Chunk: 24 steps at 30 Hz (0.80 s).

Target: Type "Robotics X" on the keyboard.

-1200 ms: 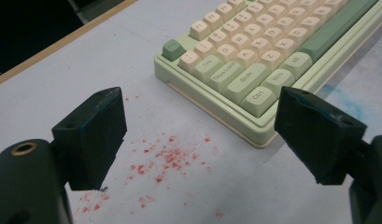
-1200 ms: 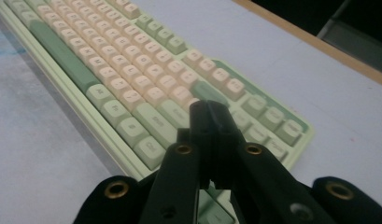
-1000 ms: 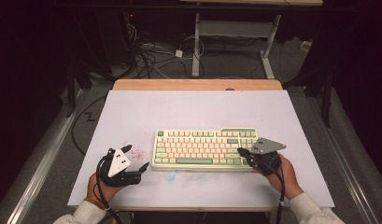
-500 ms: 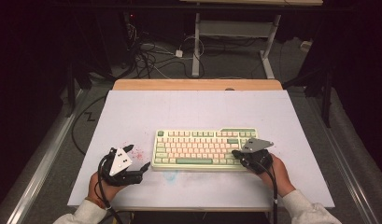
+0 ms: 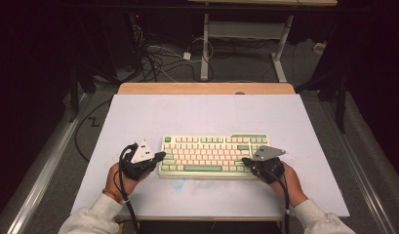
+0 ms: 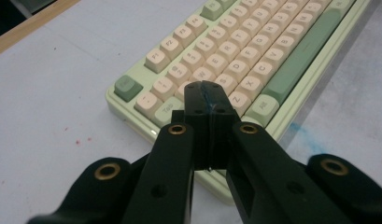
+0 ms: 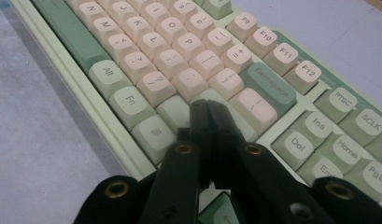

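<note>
Keyboard (image 5: 214,156) lies flat near the table's (image 5: 207,112) front edge. Left gripper (image 6: 208,95), jaws just closed on nothing, hides keys at its left end; right gripper (image 7: 208,112), pressed together, hides right-end keys.

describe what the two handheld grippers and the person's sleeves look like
Both the left gripper and the right gripper are black, each with a trailing black cable. Their jaws carry brass-coloured screw holes. The left bears a white three-cornered plate, the right a grey one. The sleeves are white.
</note>
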{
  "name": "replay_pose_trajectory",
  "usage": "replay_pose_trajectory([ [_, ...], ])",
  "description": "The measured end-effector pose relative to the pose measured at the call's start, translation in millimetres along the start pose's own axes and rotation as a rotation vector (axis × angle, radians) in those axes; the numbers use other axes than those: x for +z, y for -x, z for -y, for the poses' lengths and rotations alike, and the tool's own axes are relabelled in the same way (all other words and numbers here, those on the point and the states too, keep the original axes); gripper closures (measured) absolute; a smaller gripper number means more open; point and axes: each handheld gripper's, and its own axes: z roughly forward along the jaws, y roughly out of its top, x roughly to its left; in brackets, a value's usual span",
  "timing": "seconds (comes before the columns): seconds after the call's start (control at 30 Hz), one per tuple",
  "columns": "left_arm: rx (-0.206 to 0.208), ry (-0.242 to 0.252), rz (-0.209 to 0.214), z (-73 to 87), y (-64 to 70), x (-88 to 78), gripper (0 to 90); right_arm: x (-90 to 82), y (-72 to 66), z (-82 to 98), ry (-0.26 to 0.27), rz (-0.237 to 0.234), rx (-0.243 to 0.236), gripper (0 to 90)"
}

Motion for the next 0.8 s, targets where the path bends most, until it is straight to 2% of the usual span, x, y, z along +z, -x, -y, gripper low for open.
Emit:
replay_pose_trajectory([
  [0.27,0.033,-0.023,0.029,-21.5,3.0,14.9,87.4,0.1,0.1,0.6,0.004,0.000,-0.004,90.0],
  [0.8,0.069,-0.071,0.075,-48.6,13.0,44.2,87.4,0.1,-0.9,1.1,0.007,0.007,-0.003,90.0],
])
